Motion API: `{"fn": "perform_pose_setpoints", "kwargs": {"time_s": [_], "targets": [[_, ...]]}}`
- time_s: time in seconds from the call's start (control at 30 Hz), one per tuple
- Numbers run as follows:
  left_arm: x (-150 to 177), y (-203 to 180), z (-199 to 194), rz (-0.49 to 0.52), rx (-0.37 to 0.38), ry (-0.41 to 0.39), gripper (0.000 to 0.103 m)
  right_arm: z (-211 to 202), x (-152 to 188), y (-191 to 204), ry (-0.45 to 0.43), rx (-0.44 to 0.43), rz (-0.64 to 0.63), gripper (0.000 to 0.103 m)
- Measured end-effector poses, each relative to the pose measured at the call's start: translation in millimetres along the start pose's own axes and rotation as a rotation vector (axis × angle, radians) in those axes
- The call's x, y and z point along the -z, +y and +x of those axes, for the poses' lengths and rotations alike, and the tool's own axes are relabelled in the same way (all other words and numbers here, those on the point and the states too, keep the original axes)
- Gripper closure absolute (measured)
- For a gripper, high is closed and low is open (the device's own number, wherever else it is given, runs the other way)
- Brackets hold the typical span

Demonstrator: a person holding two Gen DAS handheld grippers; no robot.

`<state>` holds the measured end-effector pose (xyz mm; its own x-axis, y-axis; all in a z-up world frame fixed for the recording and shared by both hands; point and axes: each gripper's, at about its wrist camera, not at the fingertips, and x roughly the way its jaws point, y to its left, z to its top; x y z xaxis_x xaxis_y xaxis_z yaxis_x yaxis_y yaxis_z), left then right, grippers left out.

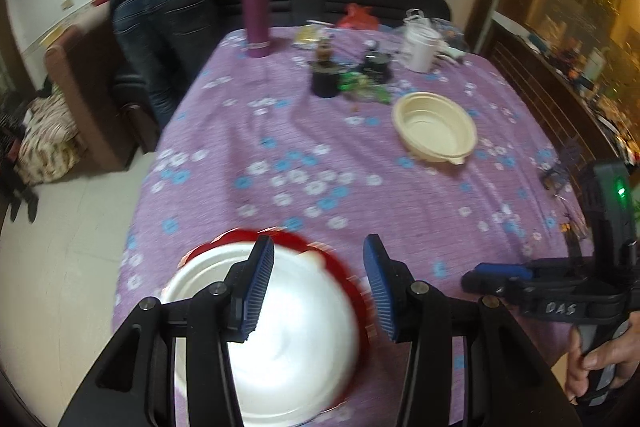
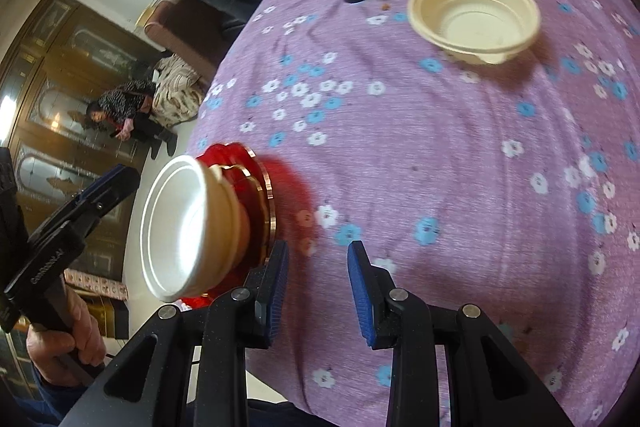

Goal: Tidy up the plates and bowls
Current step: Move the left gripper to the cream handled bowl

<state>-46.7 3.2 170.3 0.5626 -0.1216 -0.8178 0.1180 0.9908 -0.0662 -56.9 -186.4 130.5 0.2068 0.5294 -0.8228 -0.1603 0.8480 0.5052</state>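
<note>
I see a table under a purple floral cloth. A white bowl sits on a red plate near its edge; a cream bowl, possibly plastic, stands well apart. My left gripper and right gripper hang partly open, holding nothing.

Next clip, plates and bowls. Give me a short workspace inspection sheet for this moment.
Surface: table under a purple flowered cloth.
Job's things: white bowl on red plates at the near edge; cream bowl alone, farther in.
Clutter: purple flask, white cup, black pot, wrappers at the far side.
Grippers: left gripper and right gripper both open, empty.
Cables: nothing seen.
Surroundings: standing person, wooden cabinet.
</note>
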Motion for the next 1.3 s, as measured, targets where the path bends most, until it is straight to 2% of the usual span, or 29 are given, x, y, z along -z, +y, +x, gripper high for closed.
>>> {"fn": "perform_pose_setpoints", "kwargs": {"time_s": [0.17, 0.27, 0.53, 0.63, 0.67, 0.87, 0.93, 0.97, 1.0, 1.07, 1.17, 1.3], "targets": [[-21.5, -41.0, 27.2, 0.033, 0.101, 0.046, 0.057, -14.2, 3.7, -28.7, -0.016, 0.008, 0.055, 0.07], [-36.4, -59.8, 49.9, 0.042, 0.118, 0.072, 0.057, -22.6, 6.8, -45.5, -0.025, 0.012, 0.083, 0.07], [-96.9, -76.7, 122.5, -0.062, 0.089, 0.111, 0.056, -45.0, 19.3, -92.6, -0.047, 0.027, 0.155, 0.069], [-123.6, -84.6, 152.8, -0.093, 0.093, 0.131, 0.047, -51.8, 23.9, -107.8, -0.051, 0.035, 0.176, 0.069], [-132.2, -86.8, 164.6, -0.097, 0.054, 0.127, 0.046, -55.0, 25.5, -115.0, -0.053, 0.038, 0.187, 0.069], [-159.2, -88.7, 243.1, -0.112, -0.017, 0.234, 0.045, -70.2, 34.3, -143.2, -0.057, 0.058, 0.225, 0.069], [-160.0, -84.3, 258.1, -0.147, 0.018, 0.255, 0.046, -74.2, 35.9, -150.0, -0.058, 0.069, 0.232, 0.069], [-159.2, -82.6, 264.1, -0.169, 0.051, 0.262, 0.053, -77.2, 37.5, -155.2, -0.06, 0.073, 0.24, 0.069], [-158.6, -83.4, 266.2, -0.172, 0.061, 0.265, 0.073, -79.2, 37.7, -159.8, -0.06, 0.074, 0.245, 0.069], [-153.0, -87.9, 268.2, -0.16, 0.051, 0.276, 0.09, -83.1, 39.6, -168.6, -0.061, 0.08, 0.26, 0.069], [-140.3, -92.5, 259.5, -0.166, 0.06, 0.268, 0.092, -86.3, 39.1, -178.1, -0.065, 0.081, 0.28, 0.069], [-111.8, -99.5, 228.7, -0.161, 0.067, 0.258, 0.092, -88.1, 33.6, -179.1, -0.077, 0.066, 0.281, 0.069]]}}
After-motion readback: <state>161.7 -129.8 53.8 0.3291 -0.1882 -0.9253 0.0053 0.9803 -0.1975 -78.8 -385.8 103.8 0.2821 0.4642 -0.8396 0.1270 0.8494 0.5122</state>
